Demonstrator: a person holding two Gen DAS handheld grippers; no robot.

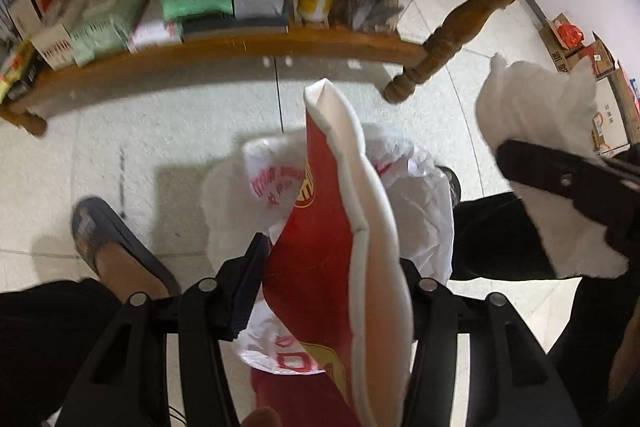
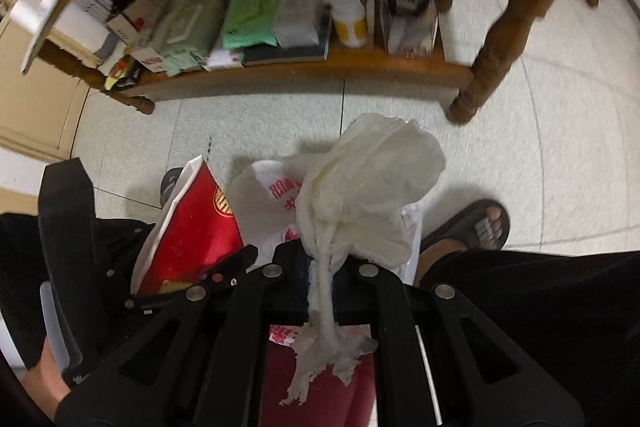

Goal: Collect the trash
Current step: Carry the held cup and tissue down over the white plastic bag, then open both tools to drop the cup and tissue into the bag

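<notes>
Left hand-held gripper [image 1: 332,291] is clamping a flattened red cup [image 1: 320,247] over the white bag [image 1: 416,203] on the floor [image 1: 140,131]; right hand-held gripper [image 2: 320,267] is pinching a crumpled tissue [image 2: 368,187] just above the bag; behind, a cluttered wooden shelf [image 1: 224,43] is standing.

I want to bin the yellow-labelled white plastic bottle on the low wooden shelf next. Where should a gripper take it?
Probably around the white plastic bottle at its yellow-labelled body, coming from the open front: it stands upright on the wooden shelf, packages crowding both sides.
</notes>
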